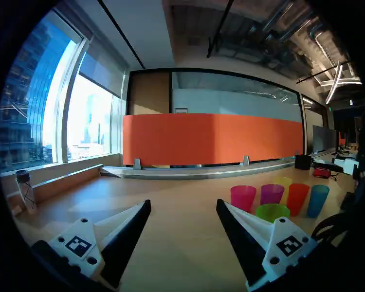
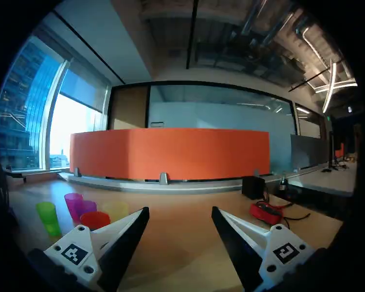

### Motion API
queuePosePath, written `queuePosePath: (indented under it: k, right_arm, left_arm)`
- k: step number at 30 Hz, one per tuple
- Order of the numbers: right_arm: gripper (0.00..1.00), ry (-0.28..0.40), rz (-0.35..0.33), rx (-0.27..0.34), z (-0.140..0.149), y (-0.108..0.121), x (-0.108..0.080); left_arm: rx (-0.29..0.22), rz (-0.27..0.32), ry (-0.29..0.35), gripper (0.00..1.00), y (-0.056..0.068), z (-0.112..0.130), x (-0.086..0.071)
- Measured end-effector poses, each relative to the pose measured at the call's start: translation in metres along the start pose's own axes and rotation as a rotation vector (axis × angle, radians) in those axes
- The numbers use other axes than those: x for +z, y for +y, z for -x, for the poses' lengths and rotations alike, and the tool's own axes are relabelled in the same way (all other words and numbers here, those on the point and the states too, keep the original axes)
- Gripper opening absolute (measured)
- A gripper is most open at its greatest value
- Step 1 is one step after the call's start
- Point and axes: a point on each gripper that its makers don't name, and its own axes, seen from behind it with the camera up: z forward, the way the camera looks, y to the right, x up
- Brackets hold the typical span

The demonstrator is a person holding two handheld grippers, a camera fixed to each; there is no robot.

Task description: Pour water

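Several coloured plastic cups stand in a cluster on the wooden table [image 1: 182,243]. In the left gripper view they sit right of centre: a pink cup [image 1: 243,197], a purple cup [image 1: 272,193], an orange cup [image 1: 298,198], a blue cup [image 1: 319,200] and a low green cup [image 1: 272,212] just past my right fingertip. My left gripper [image 1: 182,210] is open and holds nothing. In the right gripper view the cups stand at the lower left: a green cup [image 2: 48,217], a pink cup [image 2: 73,203], an orange cup [image 2: 95,220], a yellow cup [image 2: 115,210]. My right gripper [image 2: 179,213] is open with nothing between its fingers.
An orange divider panel [image 1: 211,138] runs along the table's far edge. Tall windows [image 1: 46,121] line the left side. A red pouch [image 2: 265,212] with cables and a black box [image 2: 253,187] lie at the right. A small dark-topped object [image 1: 23,177] stands by the window sill.
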Motion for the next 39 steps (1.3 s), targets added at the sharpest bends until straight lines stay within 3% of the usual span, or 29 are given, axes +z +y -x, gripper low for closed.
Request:
queuePosePath:
  k: [12,39]
  right_arm:
    - [0.99,-0.034,0.005,-0.001,0.011,0.0,0.002]
    - [0.99,-0.04,-0.003,0.001,0.012,-0.002,0.002]
  left_arm:
    - [0.0,0.0,0.0,1.0,0.001,0.0,0.0]
    - [0.0,0.0,0.0,1.0,0.001,0.0,0.0]
